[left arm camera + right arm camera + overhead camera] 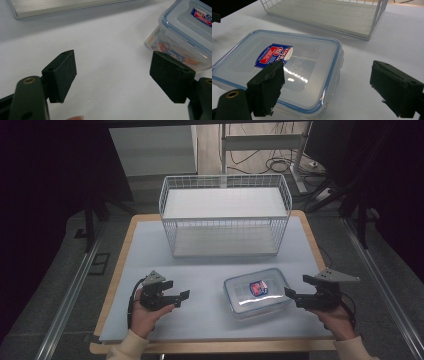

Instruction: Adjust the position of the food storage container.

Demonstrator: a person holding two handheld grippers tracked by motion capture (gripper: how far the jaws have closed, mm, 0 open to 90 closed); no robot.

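A clear plastic food box [257,293] with a blue-rimmed lid and a red and blue label lies on the white table top, right of centre. My left gripper [177,290] is open, held about a hand's width left of the box, which appears at the upper right in the left gripper view [185,32]. My right gripper [295,287] is open at the box's right end. In the right gripper view its left pad [268,86] hangs over the lid [287,67] and its right pad [395,87] is over bare table. Nothing sits between either pair of jaws.
A white wire basket [225,215] with a pale board in its bottom stands at the back of the table; its front edge shows in the right gripper view [324,15]. The table's wooden rim [112,285] frames the white mat. Cables lie on the floor behind.
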